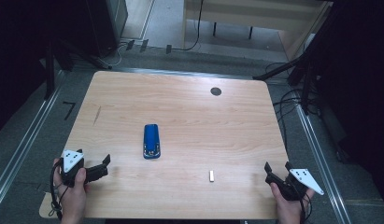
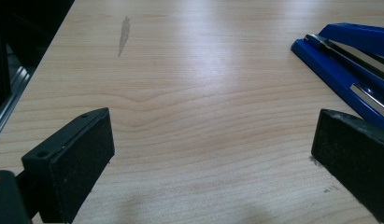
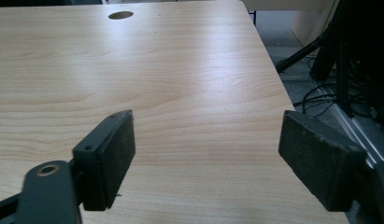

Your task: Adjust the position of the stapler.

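Stapler [image 1: 152, 141] mid-table (both tools apart, empty)

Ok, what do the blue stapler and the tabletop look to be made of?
Stapler: glossy blue body, likely plastic or painted metal, with a bright metal strip showing in the left gripper view. Table: pale wood grain with a smooth sheen, probably laminate rather than solid wood.

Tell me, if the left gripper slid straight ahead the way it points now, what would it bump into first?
Probably the blue stapler. The left gripper, jaws open and empty, points across bare table; the stapler lies just to one side, so it might clip it or narrowly pass.
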`<state>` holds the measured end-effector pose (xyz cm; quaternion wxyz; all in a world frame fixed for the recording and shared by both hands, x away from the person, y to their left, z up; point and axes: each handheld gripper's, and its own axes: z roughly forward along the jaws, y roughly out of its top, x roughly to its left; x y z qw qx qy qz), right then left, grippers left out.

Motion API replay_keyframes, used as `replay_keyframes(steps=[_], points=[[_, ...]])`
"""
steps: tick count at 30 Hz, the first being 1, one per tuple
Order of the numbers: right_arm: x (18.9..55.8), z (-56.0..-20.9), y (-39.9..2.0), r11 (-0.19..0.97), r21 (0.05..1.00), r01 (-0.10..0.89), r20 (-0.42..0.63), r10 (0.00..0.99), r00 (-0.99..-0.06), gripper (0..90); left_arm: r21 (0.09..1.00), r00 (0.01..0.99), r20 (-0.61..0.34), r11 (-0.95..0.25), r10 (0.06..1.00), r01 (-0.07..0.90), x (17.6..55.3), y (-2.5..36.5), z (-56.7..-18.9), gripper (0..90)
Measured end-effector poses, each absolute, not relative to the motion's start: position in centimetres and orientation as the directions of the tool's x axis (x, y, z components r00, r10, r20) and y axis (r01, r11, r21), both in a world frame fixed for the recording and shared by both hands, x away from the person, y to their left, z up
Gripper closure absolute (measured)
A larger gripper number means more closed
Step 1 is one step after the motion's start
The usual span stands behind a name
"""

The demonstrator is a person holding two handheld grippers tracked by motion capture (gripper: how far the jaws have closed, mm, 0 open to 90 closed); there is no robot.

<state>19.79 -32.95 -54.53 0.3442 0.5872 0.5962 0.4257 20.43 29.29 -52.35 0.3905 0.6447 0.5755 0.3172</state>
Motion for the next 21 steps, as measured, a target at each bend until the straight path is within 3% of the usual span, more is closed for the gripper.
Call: replay_keyframes(steps=[2,3,5,12,14,21], points=[[19.7,-54.5,-32.8,-0.045,0.912,0.408,0.084,0.993,-0.079,25.0,0.866,0.140,-0.046,-0.031,0.989,0.499,20.5,29.3,-52.4,0.0],[19.6,-54.3,-32.7,-0.033,0.910,0.413,0.081,0.992,-0.098,34.6,0.865,0.155,-0.065,-0.022,0.986,0.502,20.5,29.5,-52.4,0.0],[19.6,-54.1,-32.4,-0.039,0.905,0.424,0.097,0.988,-0.118,38.6,0.861,0.161,-0.084,-0.010,0.983,0.509,20.6,29.7,-52.4,0.0],[19.7,-53.3,-31.2,-0.033,0.900,0.435,0.107,0.983,-0.147,43.1,0.858,0.168,-0.081,-0.017,0.982,0.513,20.6,29.6,-52.4,0.0],[19.7,-52.7,-30.2,-0.008,0.899,0.438,0.102,0.976,-0.191,49.4,0.859,0.168,-0.081,-0.017,0.982,0.512,20.6,29.6,-52.4,0.0],[19.8,-51.1,-26.7,0.009,0.896,0.443,0.121,0.957,-0.264,52.3,0.861,0.148,-0.070,-0.015,0.986,0.509,20.6,29.5,-52.4,2.7]])
